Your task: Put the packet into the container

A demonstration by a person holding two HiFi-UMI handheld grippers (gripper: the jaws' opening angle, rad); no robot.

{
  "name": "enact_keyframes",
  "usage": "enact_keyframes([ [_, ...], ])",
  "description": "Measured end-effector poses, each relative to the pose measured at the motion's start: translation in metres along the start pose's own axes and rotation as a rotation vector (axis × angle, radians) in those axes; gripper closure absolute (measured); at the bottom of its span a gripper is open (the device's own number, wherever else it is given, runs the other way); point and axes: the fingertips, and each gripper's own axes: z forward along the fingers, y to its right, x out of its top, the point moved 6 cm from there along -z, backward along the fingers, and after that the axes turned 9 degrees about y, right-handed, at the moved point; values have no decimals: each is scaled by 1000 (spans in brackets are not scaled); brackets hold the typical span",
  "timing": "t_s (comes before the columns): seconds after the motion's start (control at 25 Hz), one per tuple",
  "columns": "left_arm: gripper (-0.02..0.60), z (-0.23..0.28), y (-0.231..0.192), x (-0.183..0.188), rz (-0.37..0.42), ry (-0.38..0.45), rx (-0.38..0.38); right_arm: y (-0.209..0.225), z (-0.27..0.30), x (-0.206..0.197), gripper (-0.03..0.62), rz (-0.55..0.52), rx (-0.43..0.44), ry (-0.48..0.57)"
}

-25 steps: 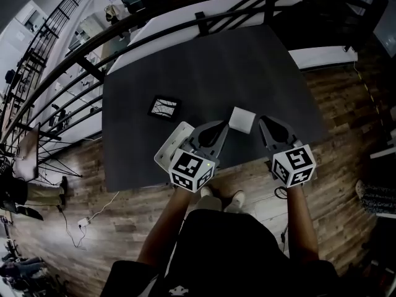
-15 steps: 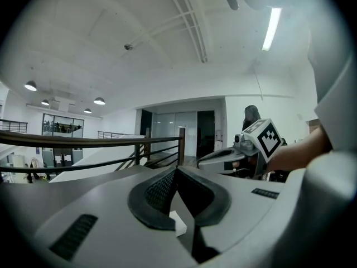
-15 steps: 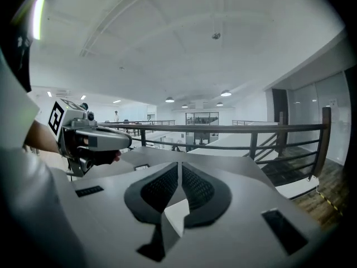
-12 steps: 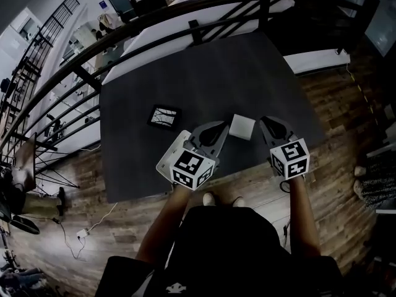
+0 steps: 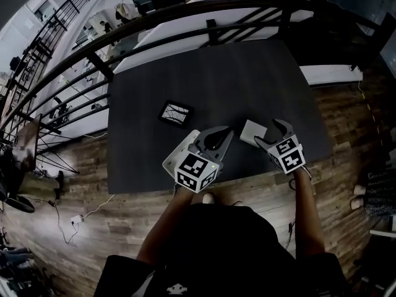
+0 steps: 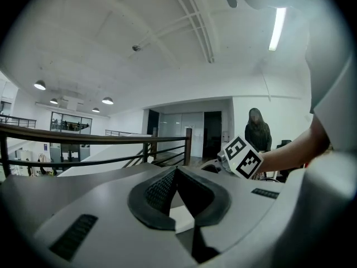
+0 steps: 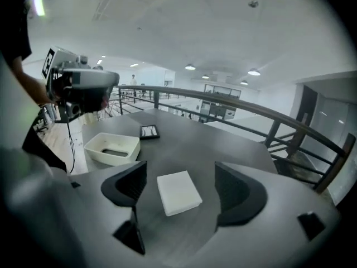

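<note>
The right claw [image 5: 272, 135] stood released, its jaws having just been opening. The white packet [image 5: 252, 130] lay flat on the dark surface [image 5: 204, 73] directly between the two spread pads [image 7: 131, 184]. In the right gripper view there was a clear gap on each side of the packet [image 7: 178, 192], so neither pad touched it. The right claw [image 7: 179, 167] was tilted down toward the surface. The left claw [image 5: 224, 135] was clenched. In the left gripper view its ribbed pads [image 6: 159, 190] met along a single line with nothing gripped between them. A sliver of something white showed just under that line, but what it was could not be told. The white rectangular container [image 5: 179, 152] sat open side up on the surface beneath the left claw's body. It was well to the left of the right claw and apart from the packet. Beyond the container [image 7: 111, 148], farther ahead of the right claw, lay a small black-framed square [image 7: 149, 131]. A dark railing [image 5: 185, 23] ran past the surface's far edge. In the left gripper view a person [image 6: 256, 130] stood in the background beyond the left claw.
</note>
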Motion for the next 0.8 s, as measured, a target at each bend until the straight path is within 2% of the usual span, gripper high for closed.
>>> enact_keyframes([
  [0.04,575,-1,-2,0,1,-1,8,0,8,-4,214,-19,21,-29],
  [0.16,575,-7,-8,-1,1,-4,36,0,32,-20,159,-79,70,-111],
  [0.32,575,-17,-13,-5,-14,-11,81,-3,63,-46,115,-145,143,-239],
  [0.64,575,-29,-18,-9,-20,-24,134,1,101,-76,112,-243,215,-418],
  [0.8,575,-42,-23,-9,-22,-27,163,-2,112,-96,112,-220,244,-478],
])
